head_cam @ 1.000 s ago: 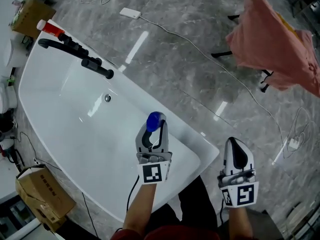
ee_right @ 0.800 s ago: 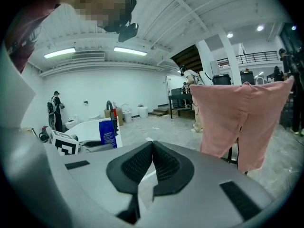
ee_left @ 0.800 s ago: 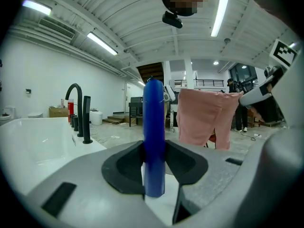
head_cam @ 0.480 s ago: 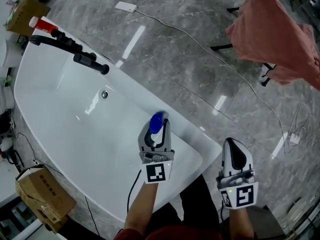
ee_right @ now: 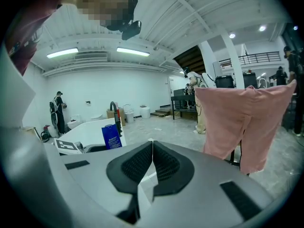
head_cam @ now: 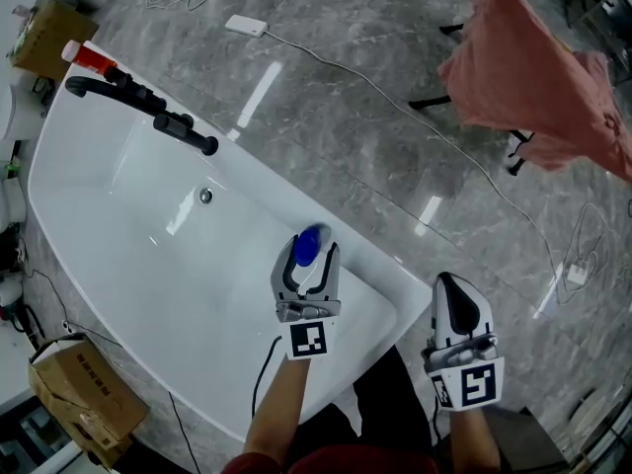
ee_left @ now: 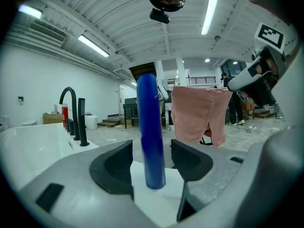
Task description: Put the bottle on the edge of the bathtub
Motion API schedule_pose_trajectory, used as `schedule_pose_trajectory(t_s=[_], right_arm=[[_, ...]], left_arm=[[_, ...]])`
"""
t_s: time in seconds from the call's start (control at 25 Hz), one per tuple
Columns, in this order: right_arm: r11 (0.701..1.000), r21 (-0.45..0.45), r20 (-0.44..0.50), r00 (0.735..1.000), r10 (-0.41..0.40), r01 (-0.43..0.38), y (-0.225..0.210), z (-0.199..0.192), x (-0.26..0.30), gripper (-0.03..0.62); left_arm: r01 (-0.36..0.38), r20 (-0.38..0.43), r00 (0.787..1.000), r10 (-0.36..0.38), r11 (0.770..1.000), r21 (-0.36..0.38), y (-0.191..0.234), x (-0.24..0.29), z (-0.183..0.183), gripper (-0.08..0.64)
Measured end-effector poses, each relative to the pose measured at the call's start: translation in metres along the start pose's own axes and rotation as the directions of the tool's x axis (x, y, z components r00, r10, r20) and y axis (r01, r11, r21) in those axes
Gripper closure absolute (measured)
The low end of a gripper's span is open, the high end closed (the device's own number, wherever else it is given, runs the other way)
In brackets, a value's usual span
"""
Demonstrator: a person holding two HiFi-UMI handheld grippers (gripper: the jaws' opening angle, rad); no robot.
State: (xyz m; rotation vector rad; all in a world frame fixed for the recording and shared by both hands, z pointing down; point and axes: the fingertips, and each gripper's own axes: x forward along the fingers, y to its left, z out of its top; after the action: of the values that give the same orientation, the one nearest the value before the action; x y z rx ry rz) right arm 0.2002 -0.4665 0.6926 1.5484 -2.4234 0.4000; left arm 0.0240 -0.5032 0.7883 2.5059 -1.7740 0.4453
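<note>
At the near end of the white bathtub (head_cam: 370, 265), on its outer rim: blue bottle (head_cam: 310, 241), upright, base on the white ledge, between basin and floor. Left gripper (head_cam: 309, 257) set around the bottle, one jaw on either side, jaws opening; in the left gripper view a thin gap between each dark pad and the blue wall, hence released and not clamped. Right gripper (ee_right: 151, 161) well apart to the right, off the tub's corner, jaws pressed together with nothing between them. From the right gripper view, bottle label side-on, just beside the left gripper's marker cube (ee_right: 67, 146). At the far end of the same rim: black faucet (head_cam: 138, 102) with curved spout and upright handles, and a red-and-white container (head_cam: 89, 57) just behind it. Round drain (head_cam: 205, 196) low in the basin, well apart from the bottle. Beyond the tub: grey marbled floor (head_cam: 346, 136), white cable (head_cam: 395, 92) trailing across it, pink cloth (head_cam: 533, 87) draped over a dark-legged rack at upper right. Cardboard box (head_cam: 84, 393) on the floor at lower left, near the tub's other long side.
</note>
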Motion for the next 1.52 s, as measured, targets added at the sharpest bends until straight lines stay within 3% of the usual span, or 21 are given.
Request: schedule_pose_trajectory(t_s=[0.08, 0.16, 0.48, 1.12, 1.52], right_arm=[[1.000, -0.005, 0.008, 1.000, -0.004, 0.004, 0.002, 0.005, -0.003, 0.592], [1.000, -0.010, 0.019, 1.000, -0.007, 0.007, 0.005, 0.010, -0.006, 0.592], [0.999, -0.036, 0.066, 0.998, -0.011, 0.013, 0.029, 0.057, -0.038, 0.592], [0.996, -0.065, 0.187, 0.981, -0.042, 0.054, 0.086, 0.149, -0.136, 0.592], [0.989, -0.092, 0.343, 0.936, -0.080, 0.119, 0.108, 0.218, -0.192, 0.592]], left_arm=[[-0.046, 0.021, 0.999, 0.049, 0.991, -0.125, 0.005, -0.004, 0.003, 0.324], [-0.062, 0.031, 0.997, 0.068, 0.984, -0.169, 0.009, -0.010, 0.008, 0.322], [-0.057, 0.034, 0.997, 0.063, 0.987, -0.152, 0.026, -0.071, 0.049, 0.322], [-0.037, 0.128, 0.990, 0.058, 0.987, -0.157, 0.040, -0.208, 0.192, 0.322], [-0.057, 0.166, 0.983, 0.081, 0.987, -0.147, 0.071, -0.291, 0.278, 0.322]])
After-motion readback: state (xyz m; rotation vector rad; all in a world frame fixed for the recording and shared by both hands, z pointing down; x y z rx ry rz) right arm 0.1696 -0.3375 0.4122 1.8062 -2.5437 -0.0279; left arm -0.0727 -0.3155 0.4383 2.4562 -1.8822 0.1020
